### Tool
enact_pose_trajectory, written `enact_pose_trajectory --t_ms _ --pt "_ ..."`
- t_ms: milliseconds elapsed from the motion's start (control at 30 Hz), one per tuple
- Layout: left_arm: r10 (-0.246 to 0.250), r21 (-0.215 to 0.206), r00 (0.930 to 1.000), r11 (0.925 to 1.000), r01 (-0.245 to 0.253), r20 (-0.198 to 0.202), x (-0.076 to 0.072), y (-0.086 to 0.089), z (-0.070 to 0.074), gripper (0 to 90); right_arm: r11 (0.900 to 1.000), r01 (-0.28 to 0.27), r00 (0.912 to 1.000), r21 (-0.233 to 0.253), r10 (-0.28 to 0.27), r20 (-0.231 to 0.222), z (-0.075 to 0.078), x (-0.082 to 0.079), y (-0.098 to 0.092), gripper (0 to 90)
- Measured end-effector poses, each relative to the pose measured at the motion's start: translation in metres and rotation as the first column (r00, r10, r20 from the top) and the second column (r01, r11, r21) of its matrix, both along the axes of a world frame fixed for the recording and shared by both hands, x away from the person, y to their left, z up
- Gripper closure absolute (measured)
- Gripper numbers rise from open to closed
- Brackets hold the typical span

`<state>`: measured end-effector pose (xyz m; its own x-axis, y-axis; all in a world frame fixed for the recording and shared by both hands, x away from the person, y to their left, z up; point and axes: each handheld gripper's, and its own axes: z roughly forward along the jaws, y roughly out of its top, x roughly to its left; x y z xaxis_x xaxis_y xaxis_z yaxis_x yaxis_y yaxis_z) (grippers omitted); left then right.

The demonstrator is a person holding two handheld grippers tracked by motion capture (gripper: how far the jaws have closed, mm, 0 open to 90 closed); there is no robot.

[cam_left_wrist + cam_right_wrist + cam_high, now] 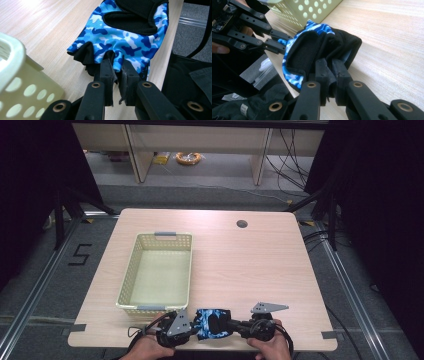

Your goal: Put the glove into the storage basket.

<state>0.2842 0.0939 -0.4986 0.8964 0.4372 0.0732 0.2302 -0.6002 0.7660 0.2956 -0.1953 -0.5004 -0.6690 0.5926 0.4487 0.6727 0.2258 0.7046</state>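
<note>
step: lift glove [212, 322] toward basket [131, 270] | left gripper [117, 66]: clamped on finger edge | right gripper [331, 67]: clamped on cuff | advice: raise both together, keep cloth taut

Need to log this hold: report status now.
Left gripper shut on glove finger end; right gripper shut on cuff end. Glove at near table edge. Basket beside, empty; nothing blocking.

Both hands at bottom centre of high view, close together. Left hand [146, 349] holds the left gripper [192, 327], pointing right; right hand [272, 347] holds the right gripper [231, 325], pointing left, tips facing each other. In both gripper views jaws nearly closed, pinching fabric.
</note>
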Motion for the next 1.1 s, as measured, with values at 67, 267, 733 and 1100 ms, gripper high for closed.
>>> enact_pose_trajectory --t_ms 67,267,733,1100 --pt "0.006 0.011 1.0 0.9999 -0.006 0.007 0.0 0.0 0.001 81.2 1.0 0.003 0.9998 0.013 -0.003 -0.02 0.002 -0.001 0.0 84.9" --pt "0.0 -0.005 1.0 1.0 0.0 0.002 -0.002 0.001 0.003 81.2 0.999 -0.005 0.9998 0.038 0.005 -0.018 0.005 -0.003 0.001 85.0" --pt "-0.012 -0.004 0.9992 0.9999 0.012 0.039 -0.001 0.007 0.032 81.3 0.998 0.008 0.9968 0.06 -0.012 0.079 0.033 -0.007 0.0 85.2" --pt "0.021 -0.017 0.9979 0.9997 -0.02 0.061 0.006 0.02 0.067 81.1 0.993 -0.01 0.9957 0.121 -0.001 0.092 0.064 0.005 0.01 85.2"
